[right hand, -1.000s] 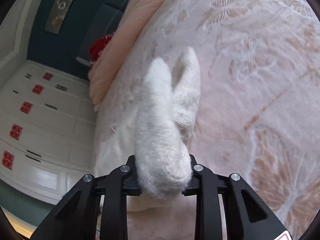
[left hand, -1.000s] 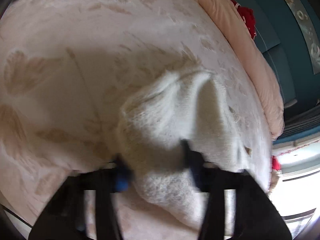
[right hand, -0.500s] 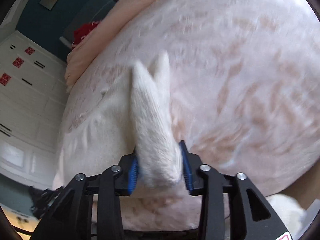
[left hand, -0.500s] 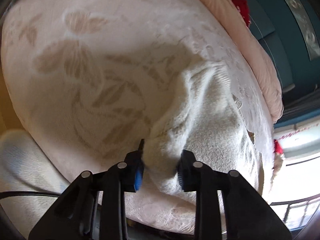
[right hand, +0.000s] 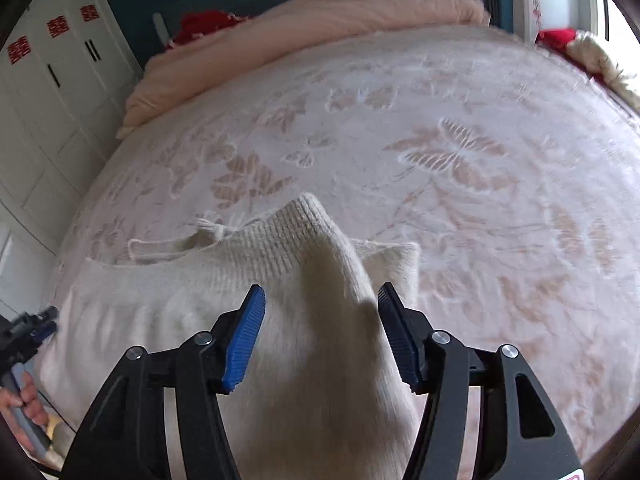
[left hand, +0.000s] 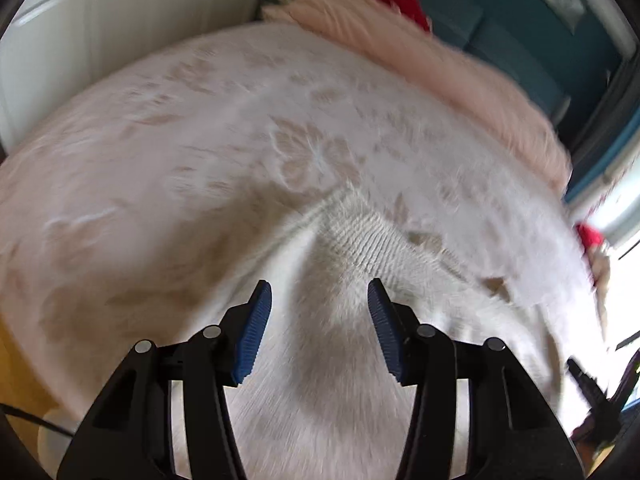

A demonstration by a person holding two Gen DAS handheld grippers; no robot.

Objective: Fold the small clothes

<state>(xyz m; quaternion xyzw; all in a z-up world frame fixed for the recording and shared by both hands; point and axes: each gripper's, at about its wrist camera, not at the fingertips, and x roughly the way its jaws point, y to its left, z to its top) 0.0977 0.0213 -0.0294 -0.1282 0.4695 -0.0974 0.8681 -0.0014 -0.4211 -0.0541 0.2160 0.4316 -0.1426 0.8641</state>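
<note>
So the fluffy cream knitted sweater (right hand: 192, 304) is lying on the pale pink bedspread with the leaf and butterfly pattern (right hand: 460, 152), at the near edge of the bed. In the right wrist view it spreads from the middle out to the left, and its ribbed cuffed sleeve (right hand: 316, 232) lies folded over the body, pointing far. The right gripper (right hand: 321, 334) sits above the near end of that sleeve, the left gripper (left hand: 319, 330) over the sweater too. The rolled peach duvet (right hand: 320, 20) runs along the far side of the bed, with the white panelled wardrobe (right hand: 48, 92) off to the left.
</note>
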